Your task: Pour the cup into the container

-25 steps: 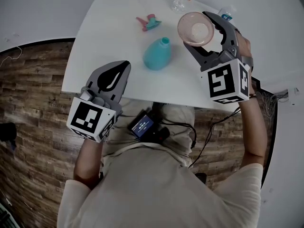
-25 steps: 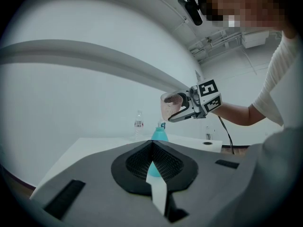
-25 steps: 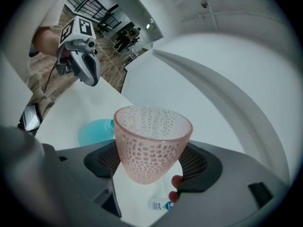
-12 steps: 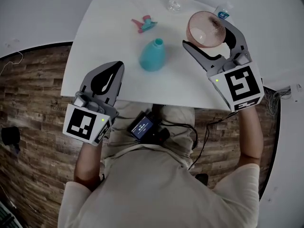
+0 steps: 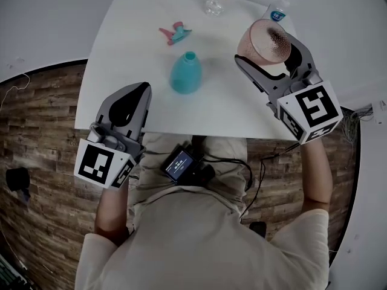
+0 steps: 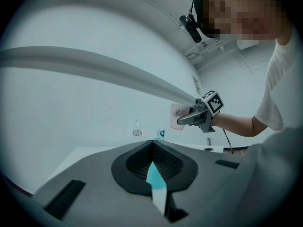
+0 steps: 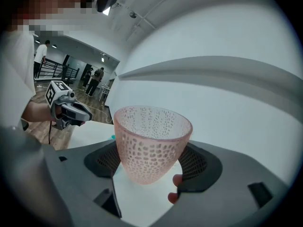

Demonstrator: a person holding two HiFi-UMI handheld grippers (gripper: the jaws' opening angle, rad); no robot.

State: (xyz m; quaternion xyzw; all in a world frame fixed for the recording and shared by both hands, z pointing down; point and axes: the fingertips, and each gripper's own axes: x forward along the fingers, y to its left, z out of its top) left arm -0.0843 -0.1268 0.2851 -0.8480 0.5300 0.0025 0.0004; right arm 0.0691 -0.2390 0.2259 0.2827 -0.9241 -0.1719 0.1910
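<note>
White table point(image 5: 121, 53) filled the view. At its near left edge the left gripper point(image 5: 140, 89) hung with jaws shut on nothing. Mid-table stood the teal container point(image 5: 185, 74). Further right, the right gripper point(image 5: 264, 48) clamped the pink cup point(image 5: 261, 36), which had rolled and drawn away from the container. It looked empty, so the pour was probably finished.

- From the head we look steeply down on the white table point(image 5: 121, 41), the left gripper point(image 5: 140, 89) and the right gripper point(image 5: 261, 45).
- Our left gripper view looks along its own jaws and shows the right gripper ahead-right.
- Our right gripper view sits close behind the pink cup point(image 7: 151, 141) and shows the left gripper ahead-left.
</note>
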